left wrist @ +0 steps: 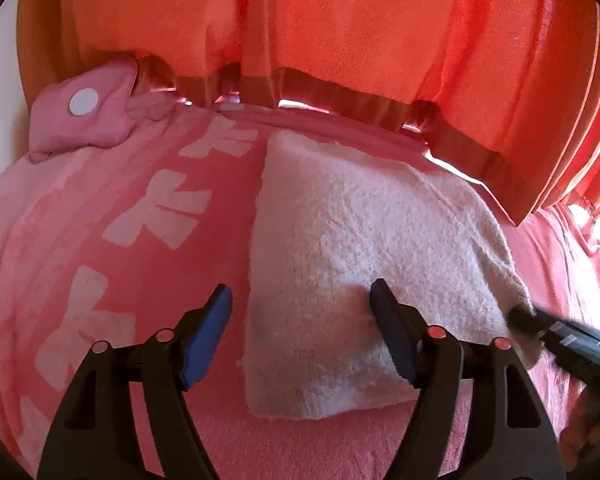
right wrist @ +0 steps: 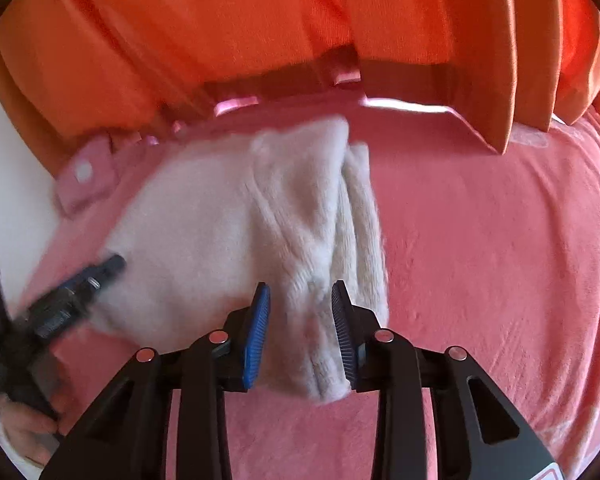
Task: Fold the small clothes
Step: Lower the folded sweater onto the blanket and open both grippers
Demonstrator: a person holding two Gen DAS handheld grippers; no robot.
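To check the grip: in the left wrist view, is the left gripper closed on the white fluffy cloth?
No, the left gripper stands wide open above the white fluffy cloth.

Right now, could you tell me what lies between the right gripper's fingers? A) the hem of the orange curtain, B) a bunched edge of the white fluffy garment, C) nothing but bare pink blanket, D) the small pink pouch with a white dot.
B: in the right wrist view the right gripper straddles a bunched edge of the white fluffy garment, which lies on the pink blanket.
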